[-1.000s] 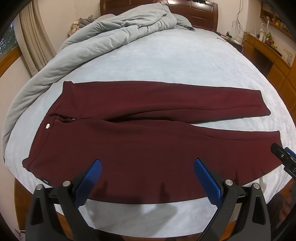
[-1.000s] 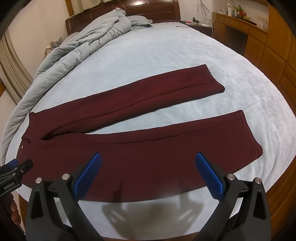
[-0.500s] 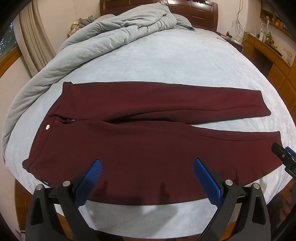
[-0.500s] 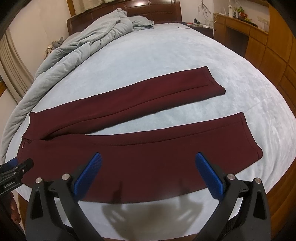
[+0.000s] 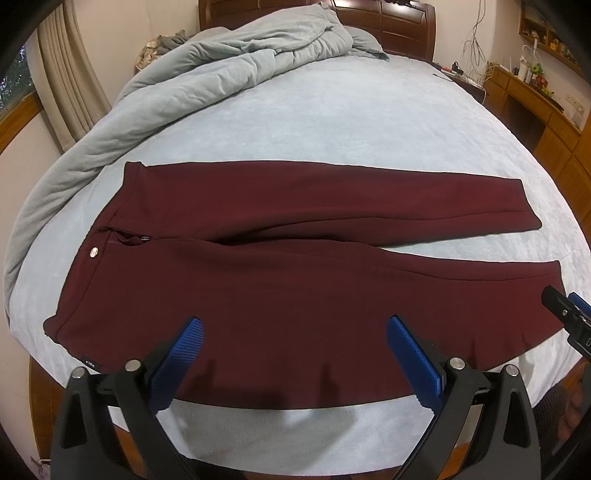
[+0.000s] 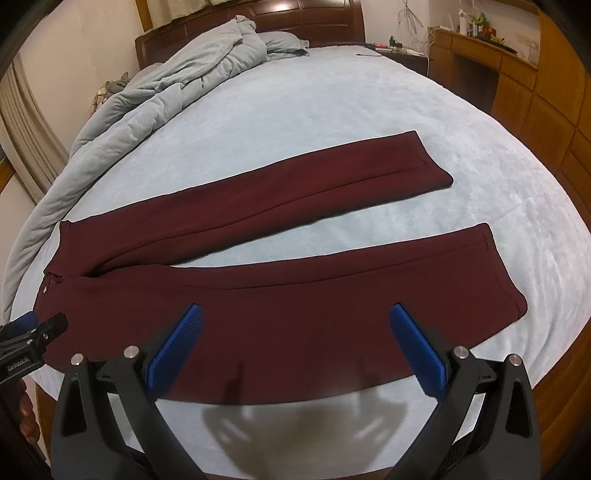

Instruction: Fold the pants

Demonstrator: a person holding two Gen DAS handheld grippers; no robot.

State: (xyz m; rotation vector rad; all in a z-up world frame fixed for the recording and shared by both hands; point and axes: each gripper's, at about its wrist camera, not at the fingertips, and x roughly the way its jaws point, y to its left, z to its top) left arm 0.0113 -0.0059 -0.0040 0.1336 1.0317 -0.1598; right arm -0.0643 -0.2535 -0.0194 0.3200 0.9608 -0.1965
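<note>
**Maroon pants spread flat on the bed, both grippers held wide above the near edge**

Left wrist view: the maroon pants [image 5: 295,266] are laid flat across the pale blue bed sheet [image 5: 351,122], waistband to the left and both leg hems to the right. A silver button [image 5: 94,253] and a partly open zipper [image 5: 127,240] are seen at the waist, and a small label [image 5: 89,363] sits at the near left corner. The legs are parted in a narrow V. The left gripper [image 5: 295,360] is held over the near leg with its blue-padded fingers [image 5: 181,363] spread wide, nothing between them. The tip of the right gripper [image 5: 567,319] is seen at the right edge, near the hem. A crumpled grey comforter [image 5: 221,70] is piled at the far left, before a dark wooden headboard [image 5: 388,18].

Right wrist view: the pants [image 6: 258,273] are seen from nearer the hems, the sheet [image 6: 332,92] showing between the legs. The right gripper [image 6: 295,349] is held wide apart and empty over the near leg. The left gripper [image 6: 33,328] appears at the left edge beside the waistband. A wooden desk [image 6: 491,51] stands at the far right.
</note>
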